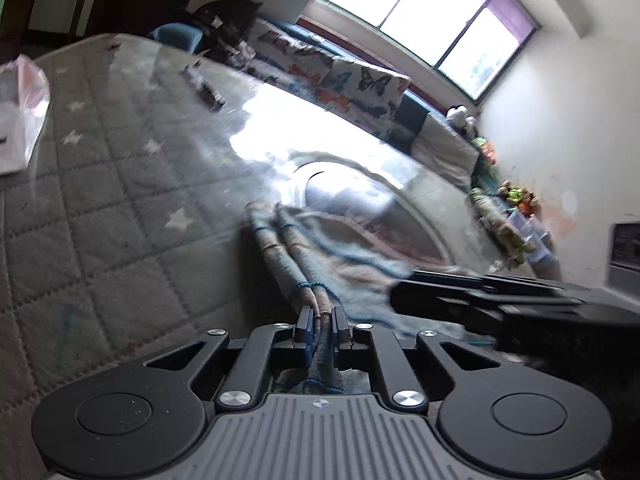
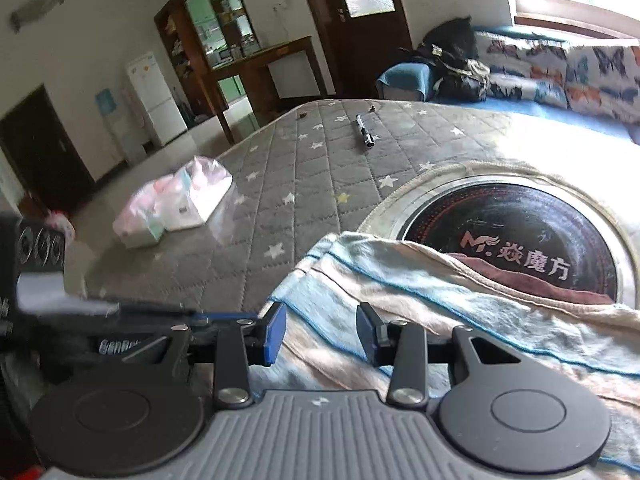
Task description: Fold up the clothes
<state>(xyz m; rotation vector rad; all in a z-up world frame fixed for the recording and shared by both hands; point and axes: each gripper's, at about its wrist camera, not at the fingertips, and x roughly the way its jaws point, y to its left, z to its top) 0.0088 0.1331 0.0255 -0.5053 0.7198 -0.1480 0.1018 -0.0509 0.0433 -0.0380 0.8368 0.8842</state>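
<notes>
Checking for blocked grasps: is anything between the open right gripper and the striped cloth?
Nothing visible. The right gripper sits open directly over the striped cloth. The left gripper, already shut on the cloth's bunched edge, is off to the side.

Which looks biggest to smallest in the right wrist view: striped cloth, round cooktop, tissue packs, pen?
1. Striped cloth, though it's nearest the camera
2. Round cooktop
3. Tissue packs
4. Pen, farthest away

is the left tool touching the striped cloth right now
Touching. The left wrist view shows the left tool shut on a bunched edge of the striped cloth, the fabric pinched between both pads.
</notes>
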